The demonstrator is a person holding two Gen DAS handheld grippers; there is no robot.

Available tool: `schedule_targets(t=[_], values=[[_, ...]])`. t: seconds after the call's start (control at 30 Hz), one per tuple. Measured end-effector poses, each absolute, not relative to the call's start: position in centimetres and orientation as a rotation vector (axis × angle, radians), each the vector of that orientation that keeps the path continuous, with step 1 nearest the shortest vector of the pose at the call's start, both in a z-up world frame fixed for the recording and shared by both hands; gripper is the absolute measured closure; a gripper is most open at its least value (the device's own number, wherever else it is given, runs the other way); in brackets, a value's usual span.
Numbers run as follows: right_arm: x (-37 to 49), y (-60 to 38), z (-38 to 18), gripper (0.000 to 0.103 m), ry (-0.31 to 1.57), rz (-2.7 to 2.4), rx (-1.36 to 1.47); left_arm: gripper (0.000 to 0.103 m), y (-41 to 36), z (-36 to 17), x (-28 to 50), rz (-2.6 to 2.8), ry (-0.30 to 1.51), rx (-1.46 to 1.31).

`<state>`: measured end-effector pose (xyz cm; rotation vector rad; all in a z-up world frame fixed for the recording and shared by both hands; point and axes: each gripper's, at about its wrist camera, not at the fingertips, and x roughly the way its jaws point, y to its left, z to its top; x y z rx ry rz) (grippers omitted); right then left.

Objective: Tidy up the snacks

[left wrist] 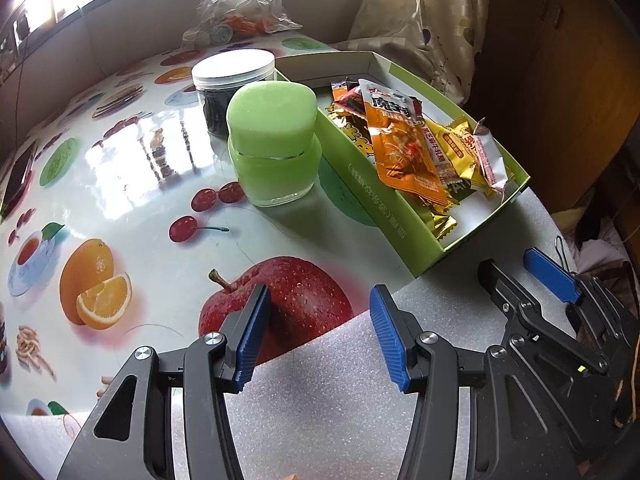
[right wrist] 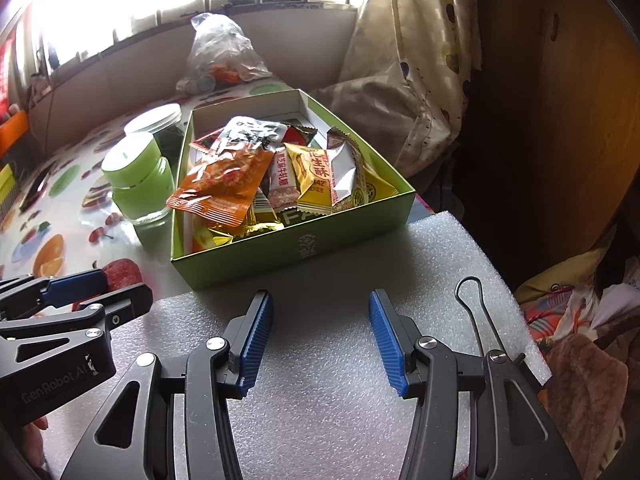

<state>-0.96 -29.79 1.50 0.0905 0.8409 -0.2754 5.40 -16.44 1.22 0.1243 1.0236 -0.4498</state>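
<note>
A green cardboard box [left wrist: 376, 204] [right wrist: 320, 240] holds several snack packets, with an orange packet [left wrist: 400, 148] [right wrist: 224, 184] on top and a yellow packet [right wrist: 314, 178] beside it. My left gripper [left wrist: 318, 332] is open and empty, low over the white foam sheet [left wrist: 328, 400] in front of the box. My right gripper [right wrist: 320, 336] is open and empty over the same foam sheet [right wrist: 328, 360], just short of the box's near wall. It also shows at the right in the left wrist view [left wrist: 520, 276]; the left gripper shows at the left in the right wrist view [right wrist: 90, 286].
A green jar [left wrist: 274, 140] [right wrist: 138, 176] stands left of the box, with a clear jar with a white lid [left wrist: 234, 80] behind it. A clear plastic bag [left wrist: 236, 4] lies at the table's back. The fruit-print tablecloth [left wrist: 120, 200] covers the table. A binder-clip wire [right wrist: 478, 312] sits on the foam's right side. A curtain [right wrist: 420, 60] hangs at right.
</note>
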Motion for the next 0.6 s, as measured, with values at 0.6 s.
schedule_targets(t=[0.6], values=[[-1.00,-29.79,1.50,0.053,0.839,-0.275,0.090,0.051,-16.53,1.25,5.39,-0.448,1.024,0.124]])
